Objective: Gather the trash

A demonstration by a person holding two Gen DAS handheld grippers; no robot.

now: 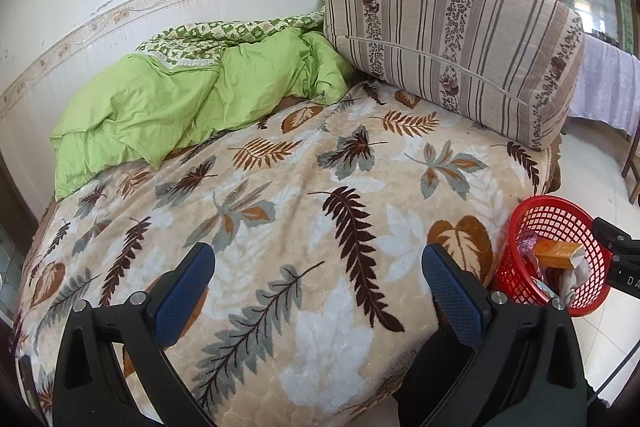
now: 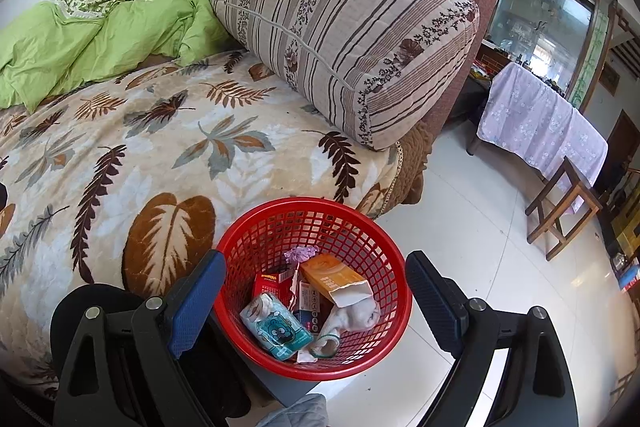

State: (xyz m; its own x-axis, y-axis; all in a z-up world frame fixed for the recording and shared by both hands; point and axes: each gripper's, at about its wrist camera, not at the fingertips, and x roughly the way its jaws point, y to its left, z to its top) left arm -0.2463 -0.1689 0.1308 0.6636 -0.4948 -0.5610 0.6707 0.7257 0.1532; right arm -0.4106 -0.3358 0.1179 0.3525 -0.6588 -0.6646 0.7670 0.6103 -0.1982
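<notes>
Leaf-patterned bed (image 1: 280,187) beside red trash-filled basket (image 2: 384,339), both grippers' fingers (image 2: 196,307) spread, empty.

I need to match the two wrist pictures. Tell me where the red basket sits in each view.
Left wrist view: the red basket is at the right edge, low, beside the bed's corner.
Right wrist view: the red basket is low in the middle, between the right gripper's open jaws, with trash inside.
Shared landmark: the striped cushion on the bed.
</notes>
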